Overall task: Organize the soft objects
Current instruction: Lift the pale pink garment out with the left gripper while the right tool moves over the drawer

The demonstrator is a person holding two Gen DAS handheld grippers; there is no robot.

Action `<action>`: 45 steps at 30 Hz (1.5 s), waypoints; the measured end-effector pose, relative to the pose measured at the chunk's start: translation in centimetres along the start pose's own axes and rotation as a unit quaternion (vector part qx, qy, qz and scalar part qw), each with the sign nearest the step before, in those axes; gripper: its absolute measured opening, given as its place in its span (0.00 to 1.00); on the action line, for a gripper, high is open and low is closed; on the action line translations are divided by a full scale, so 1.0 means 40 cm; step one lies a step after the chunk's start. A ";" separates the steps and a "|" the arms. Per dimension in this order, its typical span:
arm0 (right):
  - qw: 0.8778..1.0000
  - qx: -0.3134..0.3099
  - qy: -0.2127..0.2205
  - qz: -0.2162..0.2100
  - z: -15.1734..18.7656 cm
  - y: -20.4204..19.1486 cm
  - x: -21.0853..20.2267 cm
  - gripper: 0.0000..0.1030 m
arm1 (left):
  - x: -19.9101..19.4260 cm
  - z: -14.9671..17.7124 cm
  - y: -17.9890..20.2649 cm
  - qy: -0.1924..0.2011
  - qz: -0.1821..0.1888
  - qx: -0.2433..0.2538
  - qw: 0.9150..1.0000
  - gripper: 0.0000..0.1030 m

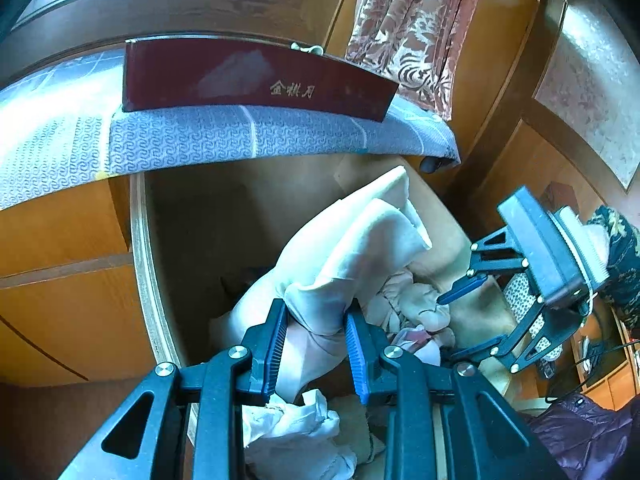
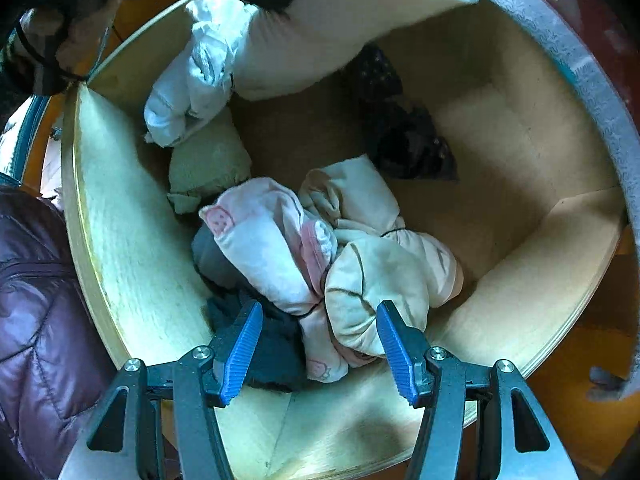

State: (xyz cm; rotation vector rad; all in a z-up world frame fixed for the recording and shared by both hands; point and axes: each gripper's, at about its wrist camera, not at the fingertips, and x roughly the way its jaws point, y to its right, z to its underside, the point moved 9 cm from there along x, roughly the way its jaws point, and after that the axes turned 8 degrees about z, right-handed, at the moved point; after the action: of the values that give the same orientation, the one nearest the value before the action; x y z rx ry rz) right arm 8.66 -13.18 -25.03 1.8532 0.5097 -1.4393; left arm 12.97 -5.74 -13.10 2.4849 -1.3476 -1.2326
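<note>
The left gripper is clenched on a pale cream folded cloth, lifted clear toward twelve o'clock, probably to expose the open wooden drawer. The right gripper hangs released over bundled pink-and-cream garments.

The left gripper, at the bottom of its own view, has black plastic arms with triangular cut-outs, round silver screws at the joints and ribbed blue pads on the fingers. The right gripper is built the same way, with black linkages, silver screw heads and ridged blue pads. At the lower left of the right wrist view shows a quilted dark purple jacket, and a dark patterned sleeve shows at the right edge of the left view.
</note>
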 end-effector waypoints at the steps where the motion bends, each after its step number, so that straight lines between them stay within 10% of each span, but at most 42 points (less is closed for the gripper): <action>1: 1.000 0.001 -0.001 0.000 0.001 0.001 0.004 0.58 | -0.005 -0.003 0.000 0.002 -0.002 -0.001 1.000 0.28; 22: 0.997 0.062 0.005 0.040 0.037 -0.005 0.070 0.55 | -0.153 -0.091 0.064 0.095 -0.026 -0.027 0.995 0.26; 25: 0.996 0.077 -0.001 0.042 0.033 -0.004 0.081 0.52 | -0.176 -0.107 0.063 0.115 -0.028 -0.050 0.992 0.00; 29: 0.994 0.100 -0.009 0.047 0.027 0.000 0.091 0.52 | -0.183 -0.114 0.060 0.119 -0.040 -0.055 0.991 0.00; 33: 0.990 0.127 -0.020 0.056 0.024 0.001 0.100 0.53 | -0.131 -0.095 0.041 0.070 -0.072 -0.048 0.994 0.03; 39: 0.990 0.128 -0.018 0.052 0.016 -0.001 0.101 0.53 | 0.004 -0.058 0.054 -0.073 -0.052 0.033 0.995 0.35; 45: 0.991 0.127 -0.013 0.045 0.024 0.004 0.103 0.53 | 0.154 0.029 0.089 -0.218 -0.036 0.167 0.961 0.49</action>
State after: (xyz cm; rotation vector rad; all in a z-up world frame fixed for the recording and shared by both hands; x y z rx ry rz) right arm 9.36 -14.47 -29.01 2.0241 0.2334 -1.5211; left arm 11.62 -12.07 -16.26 2.5926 -1.6979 -1.7879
